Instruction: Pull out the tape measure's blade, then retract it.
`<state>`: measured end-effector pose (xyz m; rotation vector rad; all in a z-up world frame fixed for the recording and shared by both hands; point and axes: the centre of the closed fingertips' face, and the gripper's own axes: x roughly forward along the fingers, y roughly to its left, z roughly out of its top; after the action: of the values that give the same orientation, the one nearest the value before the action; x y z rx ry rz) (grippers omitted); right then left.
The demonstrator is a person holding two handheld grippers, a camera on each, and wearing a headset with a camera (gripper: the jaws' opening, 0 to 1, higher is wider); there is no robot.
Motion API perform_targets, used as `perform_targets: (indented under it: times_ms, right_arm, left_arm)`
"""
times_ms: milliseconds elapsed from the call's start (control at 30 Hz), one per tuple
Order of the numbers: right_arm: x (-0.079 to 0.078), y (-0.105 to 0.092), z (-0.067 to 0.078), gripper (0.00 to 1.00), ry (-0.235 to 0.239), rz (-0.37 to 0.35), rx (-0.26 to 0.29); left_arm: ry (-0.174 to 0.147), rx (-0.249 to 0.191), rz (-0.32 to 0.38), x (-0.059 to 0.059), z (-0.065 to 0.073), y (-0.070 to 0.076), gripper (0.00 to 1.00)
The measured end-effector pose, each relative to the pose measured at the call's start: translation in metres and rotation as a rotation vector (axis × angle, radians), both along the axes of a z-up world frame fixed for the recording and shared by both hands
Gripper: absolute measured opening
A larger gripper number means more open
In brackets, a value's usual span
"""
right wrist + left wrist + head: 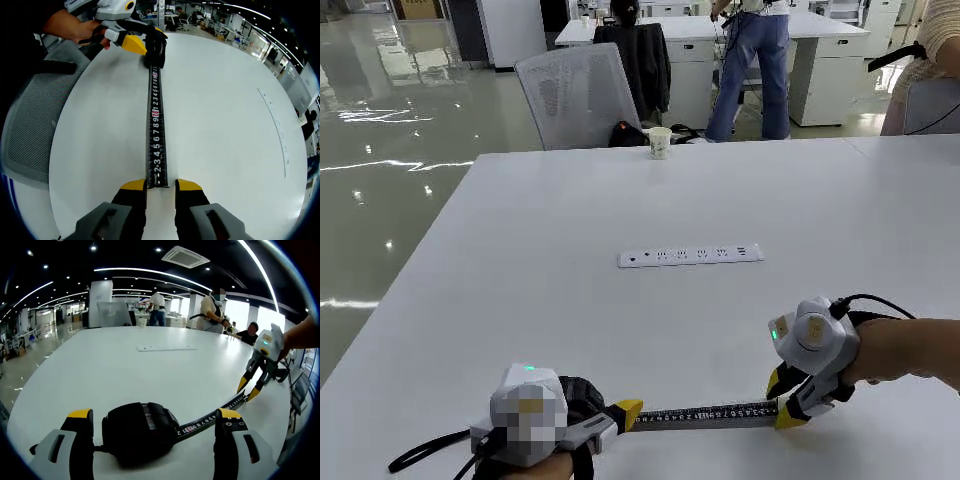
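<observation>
R gripper [160,184] is pinching blade [155,115] tip btwn narrow jaws. Blade's running straight ahead to case [141,432], sitting loose btwn wide jaws of L gripper [154,413]. Pull-out's looking underway; retract's still pending.

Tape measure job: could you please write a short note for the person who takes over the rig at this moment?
The left gripper has the case between its jaws; whether it clamps firmly I cannot tell.
The right gripper seems shut on the end of the blade.
The blade lies flat on the table, stretched from one gripper to the other.
Done: blade pulled out, at least partly.
Left: let the blade retract into the case.
</observation>
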<state>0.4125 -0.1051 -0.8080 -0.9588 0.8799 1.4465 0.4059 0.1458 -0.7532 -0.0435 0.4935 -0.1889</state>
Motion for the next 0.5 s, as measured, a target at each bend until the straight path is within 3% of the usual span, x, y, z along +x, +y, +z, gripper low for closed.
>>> perform_targets:
  times_ms: [500]
  right_arm:
    - [-0.0044,0.0002,-0.0001,0.13,-0.018,0.036,-0.01]
  left_arm:
    - [-0.005,-0.008,0.02,0.0018,0.0012,0.0039,0.99]
